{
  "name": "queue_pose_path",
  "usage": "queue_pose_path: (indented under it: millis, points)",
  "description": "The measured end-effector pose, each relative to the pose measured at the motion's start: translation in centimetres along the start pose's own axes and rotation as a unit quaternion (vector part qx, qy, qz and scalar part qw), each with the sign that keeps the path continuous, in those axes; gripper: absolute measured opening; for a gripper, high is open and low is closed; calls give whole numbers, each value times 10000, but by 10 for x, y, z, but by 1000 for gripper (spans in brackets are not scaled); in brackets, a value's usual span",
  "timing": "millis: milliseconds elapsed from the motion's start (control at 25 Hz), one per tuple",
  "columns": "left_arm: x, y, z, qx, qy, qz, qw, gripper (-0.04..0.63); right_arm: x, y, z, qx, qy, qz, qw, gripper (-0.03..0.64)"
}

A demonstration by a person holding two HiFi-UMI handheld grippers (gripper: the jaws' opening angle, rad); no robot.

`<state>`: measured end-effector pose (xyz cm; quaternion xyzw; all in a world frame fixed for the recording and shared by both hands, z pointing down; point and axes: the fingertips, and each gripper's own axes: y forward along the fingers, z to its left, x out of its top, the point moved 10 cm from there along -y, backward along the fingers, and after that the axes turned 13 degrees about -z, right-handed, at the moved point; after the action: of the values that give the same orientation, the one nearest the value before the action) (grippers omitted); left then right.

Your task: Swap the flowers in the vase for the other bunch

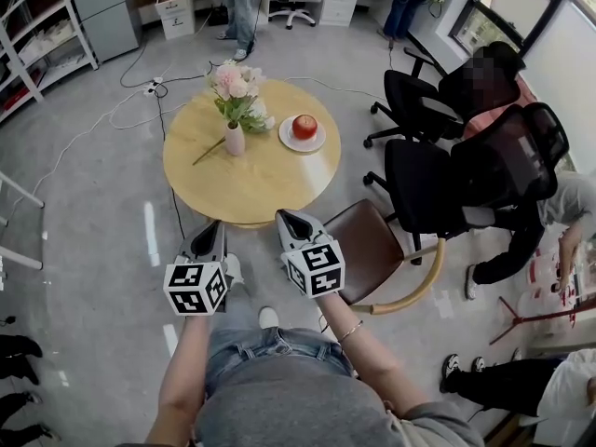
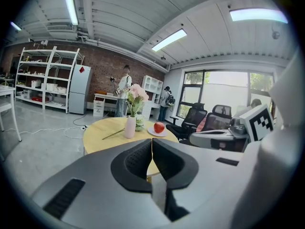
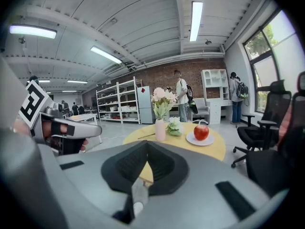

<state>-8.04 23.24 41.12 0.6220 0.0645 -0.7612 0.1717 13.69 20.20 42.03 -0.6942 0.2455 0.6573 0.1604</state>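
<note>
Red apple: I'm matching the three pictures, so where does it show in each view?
Head view: apple above centre, on the round table.
Left gripper view: apple near centre.
Right gripper view: apple right of centre.
Shared landmark: pink vase, left of the apple in every view.

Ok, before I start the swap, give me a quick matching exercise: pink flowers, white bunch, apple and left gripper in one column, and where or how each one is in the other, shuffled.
Things:
1. pink flowers
2. white bunch
3. apple
4. left gripper

Place or state:
A. on the plate
B. shut, nothing between its jaws
C. upright in the vase
D. lying on the table, between vase and plate

Pairs: 1-C, 2-D, 3-A, 4-B
</note>
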Motion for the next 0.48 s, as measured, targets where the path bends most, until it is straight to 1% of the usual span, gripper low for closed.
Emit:
queue_pose_path:
  millis: [320, 480]
  points:
    - [6, 43, 22, -114, -71, 90, 9999, 20, 3, 36, -16, -68, 44, 91, 9999, 11]
    - [12, 69, 37, -166, -83, 109, 9998, 20, 5, 61, -26, -95, 108, 47, 9999, 11]
